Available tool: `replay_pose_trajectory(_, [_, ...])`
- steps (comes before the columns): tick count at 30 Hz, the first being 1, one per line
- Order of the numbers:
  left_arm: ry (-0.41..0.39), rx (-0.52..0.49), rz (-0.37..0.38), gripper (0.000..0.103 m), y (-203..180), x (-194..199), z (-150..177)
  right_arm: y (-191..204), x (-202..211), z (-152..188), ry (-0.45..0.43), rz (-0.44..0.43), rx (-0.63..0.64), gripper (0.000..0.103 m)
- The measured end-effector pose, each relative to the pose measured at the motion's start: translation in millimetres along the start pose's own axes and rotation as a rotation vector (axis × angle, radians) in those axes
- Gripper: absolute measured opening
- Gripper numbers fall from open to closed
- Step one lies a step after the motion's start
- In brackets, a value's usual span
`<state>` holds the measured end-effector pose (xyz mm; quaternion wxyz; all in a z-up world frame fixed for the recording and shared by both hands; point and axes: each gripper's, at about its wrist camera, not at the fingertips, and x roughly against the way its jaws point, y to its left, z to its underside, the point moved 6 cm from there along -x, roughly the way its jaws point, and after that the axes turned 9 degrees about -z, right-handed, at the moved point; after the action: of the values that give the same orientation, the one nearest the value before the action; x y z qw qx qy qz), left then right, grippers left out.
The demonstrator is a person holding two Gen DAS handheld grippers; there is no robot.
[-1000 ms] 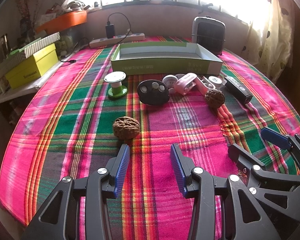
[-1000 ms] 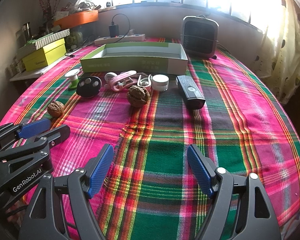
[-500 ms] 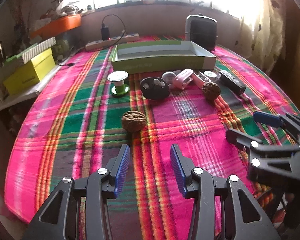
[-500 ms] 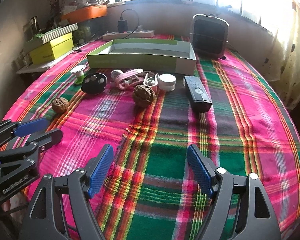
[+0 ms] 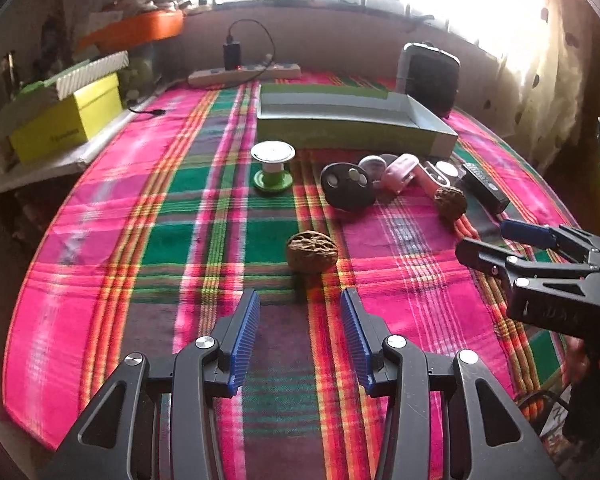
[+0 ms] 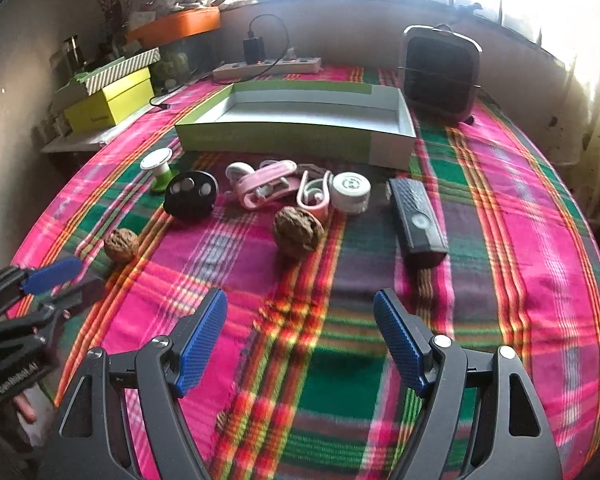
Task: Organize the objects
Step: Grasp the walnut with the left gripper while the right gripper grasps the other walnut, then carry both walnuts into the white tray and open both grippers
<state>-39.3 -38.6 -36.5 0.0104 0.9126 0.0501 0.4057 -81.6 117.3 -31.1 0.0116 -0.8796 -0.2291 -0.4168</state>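
Both grippers have drawn back and risen, so the loose walnut [image 5: 311, 250] now sits mid-frame, just ahead of the left gripper [image 5: 300, 336], whose jaws stand moderately apart and empty. Advance straight and close across the nut's narrow axis; its hard, ridged shell may roll on the soft plaid cloth [image 5: 100, 264]. Upper centre lies the shallow green cardboard box [image 6: 284, 142]. Wide open and empty, the right gripper [image 6: 300, 340] faces the second walnut [image 6: 298, 231].

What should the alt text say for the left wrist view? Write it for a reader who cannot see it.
An open left gripper hovers over a plaid tablecloth, its blue pads aimed at a walnut just ahead. Farther back lie a green spool, a black oval case, pink items, a second walnut and an empty green box. The right gripper enters from the right.
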Motion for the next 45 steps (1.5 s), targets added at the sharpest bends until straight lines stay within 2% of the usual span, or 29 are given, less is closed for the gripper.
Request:
replay_pose_trajectory(6, [0.020,0.001,0.024,0.040,-3.9,-10.4,-9.3,-0.8,-8.5,-12.0,0.011,-0.013,-0.007,0.076])
replay_pose_trajectory(19, [0.039,0.008,0.003,0.040,-0.5,-26.7,-24.4,-13.8,-24.2,-23.2,0.026,0.005,-0.052,0.071])
replay_pose_trajectory(30, [0.040,0.016,0.006,0.039,-0.5,-28.7,-27.2,-16.9,-25.4,-27.1,0.018,0.023,-0.052,0.054])
replay_pose_trajectory(35, [0.040,0.014,0.000,0.029,-0.2,-29.4,-27.2,-14.7,-25.7,-27.4,0.020,0.027,-0.043,0.046])
replay_pose_trajectory(41, [0.044,0.008,0.000,0.029,0.0,-30.4,-28.3,-13.8,-24.7,-27.1,0.020,0.030,-0.046,0.034])
replay_pose_trajectory(45, [0.044,0.007,0.001,0.029,-0.6,-30.6,-28.4,-12.3,-24.4,-26.6,0.024,0.032,-0.045,0.032])
